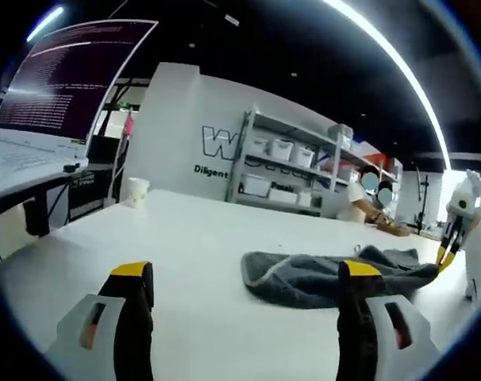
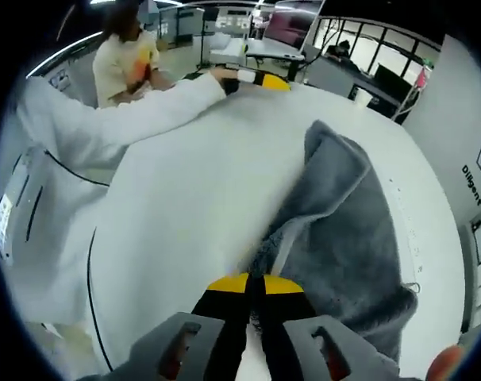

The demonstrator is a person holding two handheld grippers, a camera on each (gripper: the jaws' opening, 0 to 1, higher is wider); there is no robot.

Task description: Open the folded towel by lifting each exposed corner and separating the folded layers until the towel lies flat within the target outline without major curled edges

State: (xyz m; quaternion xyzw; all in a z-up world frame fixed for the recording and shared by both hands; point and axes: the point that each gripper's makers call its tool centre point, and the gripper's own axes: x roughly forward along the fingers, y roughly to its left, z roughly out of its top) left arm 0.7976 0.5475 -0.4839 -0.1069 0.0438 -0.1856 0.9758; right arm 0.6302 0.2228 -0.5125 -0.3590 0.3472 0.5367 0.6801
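A grey towel (image 1: 320,278) lies rumpled on the white table (image 1: 193,238), partly folded over itself. My left gripper (image 1: 245,271) hovers low over the table in front of it, jaws wide apart and holding nothing. At the far right of the left gripper view, my right gripper (image 1: 447,252) pinches the towel's end. In the right gripper view the yellow-tipped jaws (image 2: 252,284) are shut on the near edge of the towel (image 2: 348,230), which runs away up the table. A white-sleeved arm (image 2: 137,111) reaches across to the left gripper (image 2: 266,81) at the far side.
A paper cup (image 1: 137,190) stands at the table's far left, and a laptop (image 1: 62,75) sits on a stand beside it. Shelving with bins (image 1: 292,171) lines the back wall. A person (image 2: 125,59) in a yellow shirt works beyond the table. A thin dark line (image 2: 90,270) curves by the near-left table edge.
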